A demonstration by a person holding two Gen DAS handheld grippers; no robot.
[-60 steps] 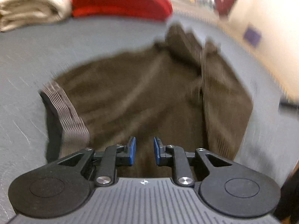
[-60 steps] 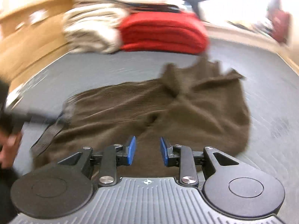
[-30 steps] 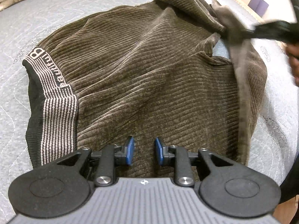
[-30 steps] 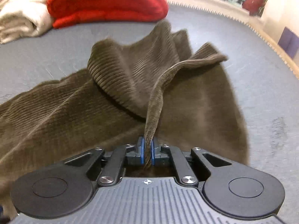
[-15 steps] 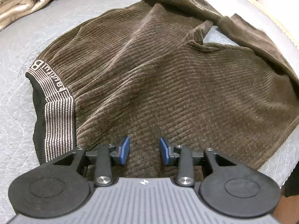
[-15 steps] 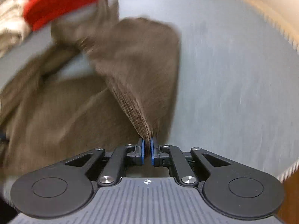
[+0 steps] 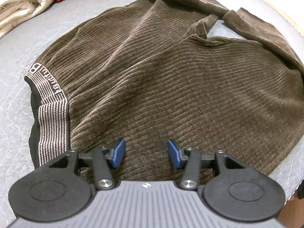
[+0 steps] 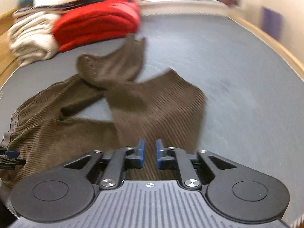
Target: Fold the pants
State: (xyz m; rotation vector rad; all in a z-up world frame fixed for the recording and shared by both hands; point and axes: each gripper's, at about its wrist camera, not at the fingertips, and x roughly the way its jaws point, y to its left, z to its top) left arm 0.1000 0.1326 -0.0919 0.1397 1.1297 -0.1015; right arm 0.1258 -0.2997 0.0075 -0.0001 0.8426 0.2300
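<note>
Brown corduroy pants (image 7: 161,72) lie spread on a grey quilted surface (image 7: 17,60), with a striped waistband (image 7: 49,106) at the left. My left gripper (image 7: 146,153) is open and hovers just above the cloth near its front edge. In the right wrist view the pants (image 8: 152,106) show two legs splayed apart, one reaching toward the far stack. My right gripper (image 8: 150,151) is slightly open and empty, just above the near leg. The view is blurred by motion.
Folded red cloth (image 8: 96,24) and cream cloth (image 8: 30,38) are stacked at the far left, with more clothes on top. A wooden rim (image 8: 269,43) borders the surface on the right. The left gripper's tip (image 8: 9,157) shows at the left edge.
My right gripper pulled one pant leg out to the right, then let it go and opened slightly. My left gripper opened wider above the cloth.
</note>
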